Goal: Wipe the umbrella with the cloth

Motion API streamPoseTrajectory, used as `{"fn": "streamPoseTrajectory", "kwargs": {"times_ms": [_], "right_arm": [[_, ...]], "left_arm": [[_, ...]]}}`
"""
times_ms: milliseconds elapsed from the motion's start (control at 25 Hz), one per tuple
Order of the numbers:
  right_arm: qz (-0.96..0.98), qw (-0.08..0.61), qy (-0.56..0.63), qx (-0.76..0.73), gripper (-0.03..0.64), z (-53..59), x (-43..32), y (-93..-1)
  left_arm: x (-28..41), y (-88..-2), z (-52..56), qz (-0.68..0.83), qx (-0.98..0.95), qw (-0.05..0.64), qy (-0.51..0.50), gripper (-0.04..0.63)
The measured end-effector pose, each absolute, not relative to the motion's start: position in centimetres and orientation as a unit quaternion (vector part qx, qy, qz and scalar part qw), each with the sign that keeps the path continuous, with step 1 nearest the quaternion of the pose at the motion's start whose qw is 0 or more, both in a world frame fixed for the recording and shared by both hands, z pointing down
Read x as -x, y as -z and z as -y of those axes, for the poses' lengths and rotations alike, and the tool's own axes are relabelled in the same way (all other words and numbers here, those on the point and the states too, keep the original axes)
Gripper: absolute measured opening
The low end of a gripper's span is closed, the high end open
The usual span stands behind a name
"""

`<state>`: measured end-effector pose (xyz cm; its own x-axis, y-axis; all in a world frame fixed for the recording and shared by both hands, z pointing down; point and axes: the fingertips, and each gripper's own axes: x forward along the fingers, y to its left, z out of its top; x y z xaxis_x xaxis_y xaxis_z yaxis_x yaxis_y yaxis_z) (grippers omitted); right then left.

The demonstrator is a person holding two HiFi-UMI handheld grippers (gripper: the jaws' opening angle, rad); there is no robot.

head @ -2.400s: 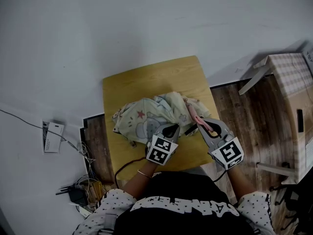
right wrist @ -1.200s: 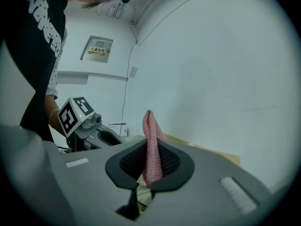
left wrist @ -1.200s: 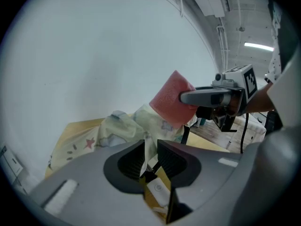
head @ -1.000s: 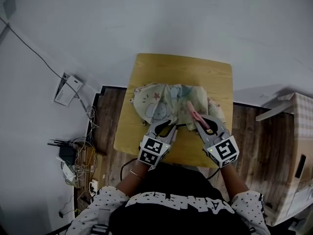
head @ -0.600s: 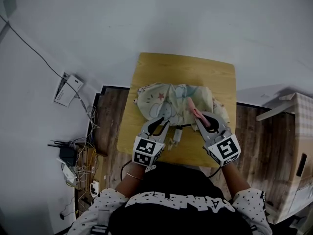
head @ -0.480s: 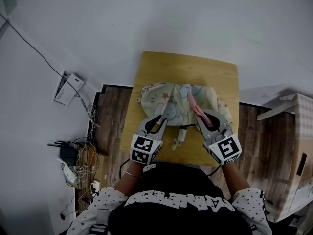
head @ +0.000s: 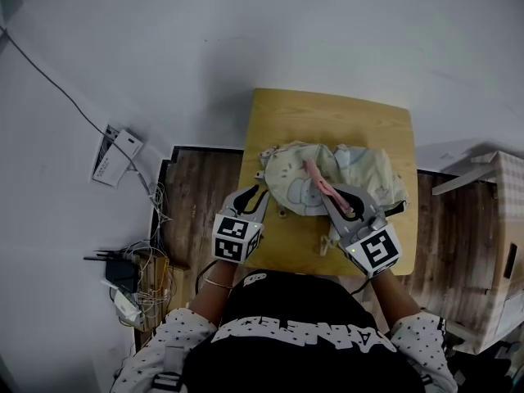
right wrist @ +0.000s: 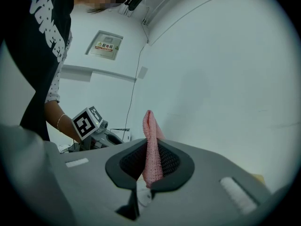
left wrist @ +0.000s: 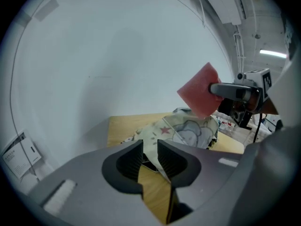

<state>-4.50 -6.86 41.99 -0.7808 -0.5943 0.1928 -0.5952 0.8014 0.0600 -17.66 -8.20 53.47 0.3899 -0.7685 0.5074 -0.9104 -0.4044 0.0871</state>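
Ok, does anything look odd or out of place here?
The umbrella lies as a crumpled heap on the table, neither opened nor neatly folded. Left of the table, loose cables sit tangled on the floor.

My left gripper [head: 259,193] is now out at the left rim of the umbrella [head: 360,166], by the table [head: 327,109] edge, no longer over its middle.

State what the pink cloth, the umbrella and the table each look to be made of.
The pink cloth looks like a matte knitted or woven textile, showing a fine mesh-like texture. The umbrella is thin printed fabric, probably synthetic, crumpling softly. The table is wood or wood-look laminate, smooth, with faint grain.
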Motion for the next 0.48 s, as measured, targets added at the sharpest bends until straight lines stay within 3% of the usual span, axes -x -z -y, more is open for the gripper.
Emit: {"fn": "streamPoseTrajectory", "kwargs": {"times_ms": [480], "right_arm": [[0.914,0.128,-0.027,-0.385,0.034,8.1,6.9,-44.0]], "left_arm": [[19.1,-58.3,13.1,0.419,-0.845,0.232,-0.239,0.196]]}}
